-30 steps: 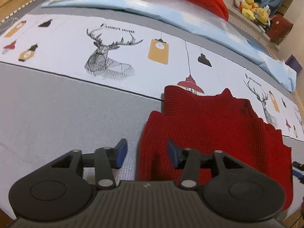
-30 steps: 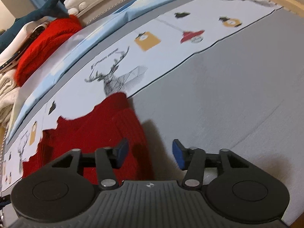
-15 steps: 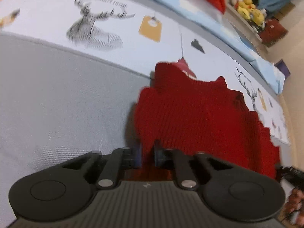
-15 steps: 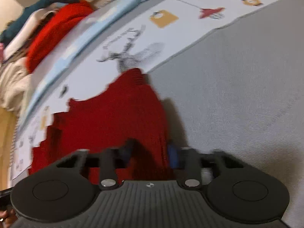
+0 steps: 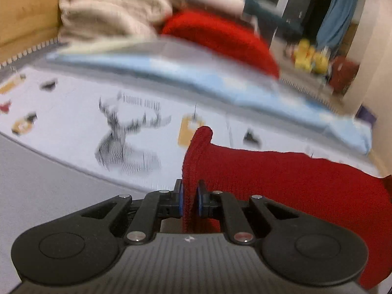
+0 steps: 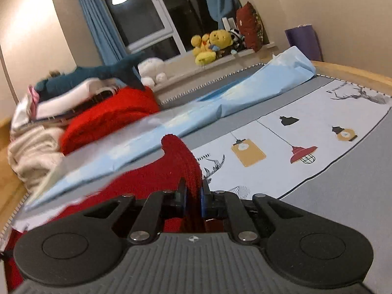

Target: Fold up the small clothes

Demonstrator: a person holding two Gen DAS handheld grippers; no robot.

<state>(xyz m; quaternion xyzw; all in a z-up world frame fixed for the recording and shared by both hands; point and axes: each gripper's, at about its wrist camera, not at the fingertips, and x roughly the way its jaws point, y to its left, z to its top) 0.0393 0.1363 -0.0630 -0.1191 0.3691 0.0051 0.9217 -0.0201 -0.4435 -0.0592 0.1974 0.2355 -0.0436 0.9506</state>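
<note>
A small red knitted sweater (image 5: 281,178) hangs lifted off the bed between my two grippers. My left gripper (image 5: 189,199) is shut on one corner of it, the knit bunched upward between the blue pads. In the right wrist view my right gripper (image 6: 193,199) is shut on the other corner of the red sweater (image 6: 147,183), whose edge sticks up above the jaws. The cloth stretches to the right of the left gripper and to the left of the right one.
The bed has a grey sheet (image 6: 355,183) and a white printed band with deer and lamps (image 6: 306,132). A light blue quilt (image 6: 245,93) lies behind. A pile of clothes with another red knit (image 6: 110,117) sits at the back. Plush toys (image 6: 213,44) line the windowsill.
Both grippers closed on the sweater's near corners and rose, lifting the edge off the bed. The cameras tilted up, so the room's far side came into view.
</note>
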